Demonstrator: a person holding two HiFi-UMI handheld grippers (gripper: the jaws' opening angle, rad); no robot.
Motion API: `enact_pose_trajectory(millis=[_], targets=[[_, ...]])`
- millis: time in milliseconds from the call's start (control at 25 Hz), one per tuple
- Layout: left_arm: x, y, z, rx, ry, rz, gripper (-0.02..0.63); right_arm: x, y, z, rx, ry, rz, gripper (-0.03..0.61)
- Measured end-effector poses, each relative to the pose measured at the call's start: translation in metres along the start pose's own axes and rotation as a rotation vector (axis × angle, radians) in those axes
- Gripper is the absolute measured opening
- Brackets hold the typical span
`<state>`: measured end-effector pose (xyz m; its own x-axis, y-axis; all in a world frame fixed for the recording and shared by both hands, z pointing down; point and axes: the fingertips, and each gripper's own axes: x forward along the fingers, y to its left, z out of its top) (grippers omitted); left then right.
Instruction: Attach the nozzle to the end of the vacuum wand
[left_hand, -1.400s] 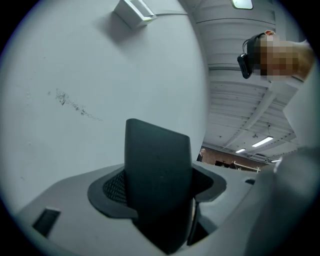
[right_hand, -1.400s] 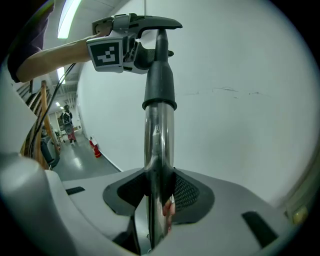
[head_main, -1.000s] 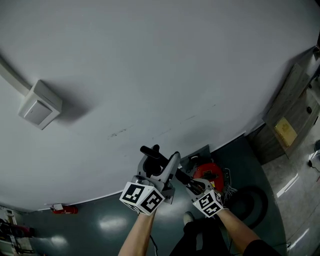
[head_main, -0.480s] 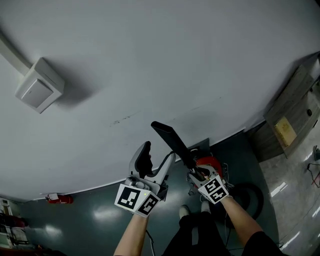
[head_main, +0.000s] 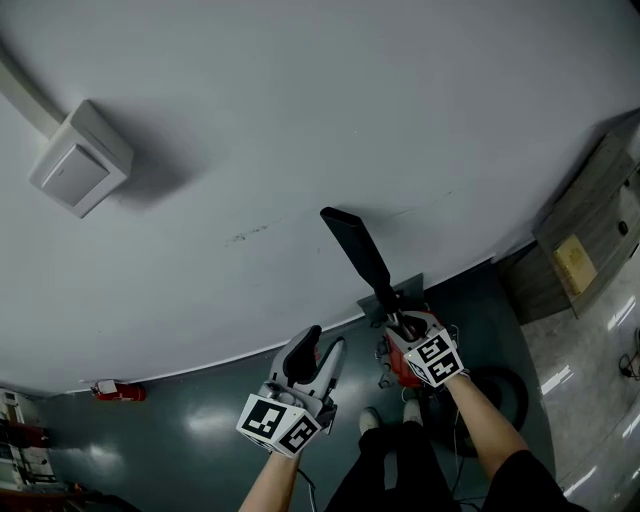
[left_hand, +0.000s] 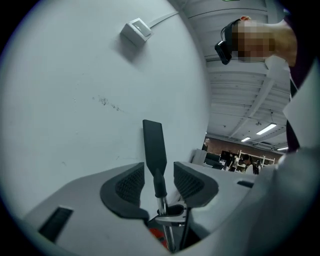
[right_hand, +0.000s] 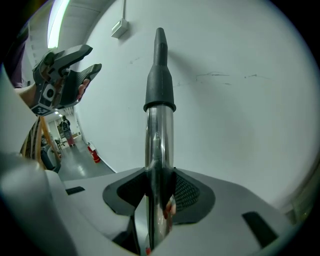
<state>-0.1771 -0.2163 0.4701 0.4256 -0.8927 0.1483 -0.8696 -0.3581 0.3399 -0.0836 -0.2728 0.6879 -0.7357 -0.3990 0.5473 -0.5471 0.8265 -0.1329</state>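
Note:
A black flat crevice nozzle (head_main: 355, 245) sits on the end of the chrome vacuum wand (right_hand: 159, 135) and points up along the white wall. My right gripper (head_main: 404, 324) is shut on the wand tube just below the nozzle (right_hand: 160, 80); its pads (right_hand: 187, 192) press the tube from both sides. My left gripper (head_main: 316, 352) is down and to the left, apart from the wand, and holds nothing. Its jaws have just been closing, with nothing between them and a gap still showing. From the left gripper view the nozzle (left_hand: 152, 145) stands beyond the gap.
A white junction box (head_main: 78, 160) with conduit is fixed high on the wall. The red vacuum body (head_main: 397, 362) and its black hose (head_main: 500, 400) lie on the dark floor below my right hand. A wooden cabinet (head_main: 585, 230) stands at the right. My feet are below.
The left gripper came off the nozzle and dropped down to the left, its jaws narrowing. The right gripper carried the wand rightward, and the nozzle now stands clear and higher against the wall.

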Motion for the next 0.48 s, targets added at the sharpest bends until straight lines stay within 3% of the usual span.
enact_pose_trajectory(millis=[200, 480], targets=[[-0.009, 0.005, -0.007, -0.012, 0.002, 0.009, 0.075, 0.000, 0.000, 0.000, 0.002, -0.008, -0.021, 0.149], [-0.009, -0.001, -0.010, -0.019, 0.001, 0.004, 0.054, -0.024, 0.005, 0.006, 0.032, -0.046, -0.031, 0.152]])
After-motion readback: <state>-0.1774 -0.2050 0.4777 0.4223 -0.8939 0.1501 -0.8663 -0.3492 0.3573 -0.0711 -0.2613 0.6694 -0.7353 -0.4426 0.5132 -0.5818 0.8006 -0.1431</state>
